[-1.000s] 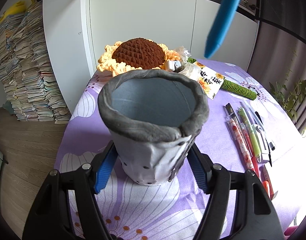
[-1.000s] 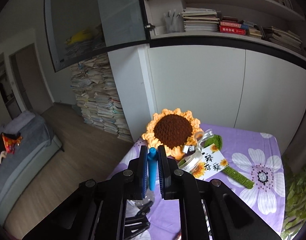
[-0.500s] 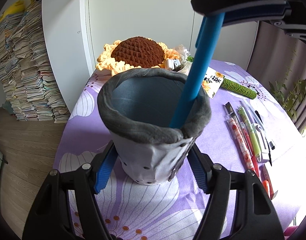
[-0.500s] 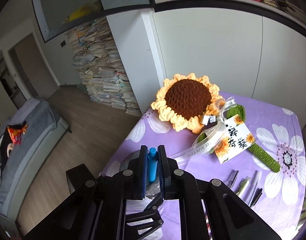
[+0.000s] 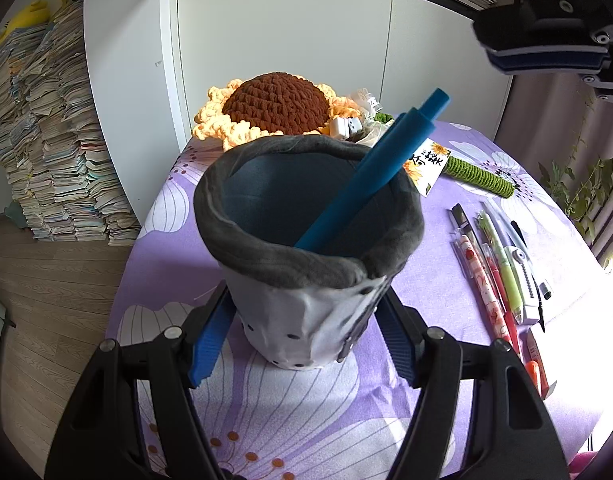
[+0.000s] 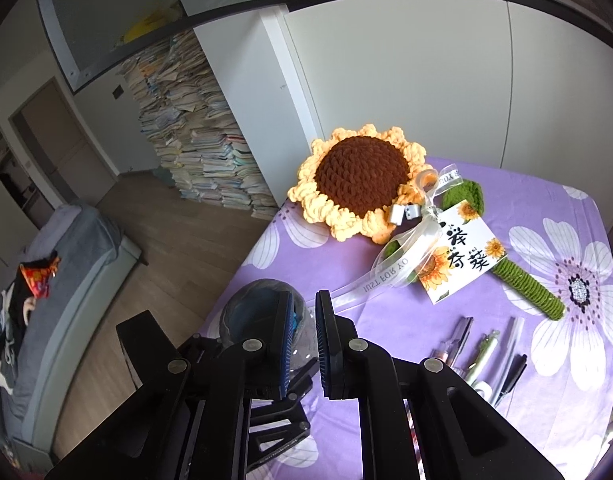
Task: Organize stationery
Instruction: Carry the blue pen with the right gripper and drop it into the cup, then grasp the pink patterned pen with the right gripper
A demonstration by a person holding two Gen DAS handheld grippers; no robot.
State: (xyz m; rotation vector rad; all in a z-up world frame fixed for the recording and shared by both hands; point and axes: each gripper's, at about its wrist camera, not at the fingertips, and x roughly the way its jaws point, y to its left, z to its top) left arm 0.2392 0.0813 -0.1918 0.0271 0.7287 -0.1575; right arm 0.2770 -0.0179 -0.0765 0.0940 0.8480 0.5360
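Note:
A soft grey pen holder [image 5: 306,248] stands on the purple flowered table. My left gripper [image 5: 306,320] is shut on its base from both sides. A blue pen [image 5: 370,172] leans inside it, its top resting on the far right rim. My right gripper [image 6: 304,316] is open and empty, hovering above the holder [image 6: 254,304]; it shows at the top right of the left wrist view [image 5: 546,52]. Several pens and a utility knife [image 5: 502,264] lie in a row to the holder's right.
A crocheted sunflower [image 5: 274,108] with a green stem [image 5: 478,172] and a paper tag [image 5: 426,160] lies at the table's far end, against white cabinets. Tall stacks of books [image 5: 54,152] stand on the floor to the left. The table's left edge is close to the holder.
My right gripper lowered the blue pen into the holder, let go of it and rose away. The pen now leans loose inside. The left gripper kept its hold.

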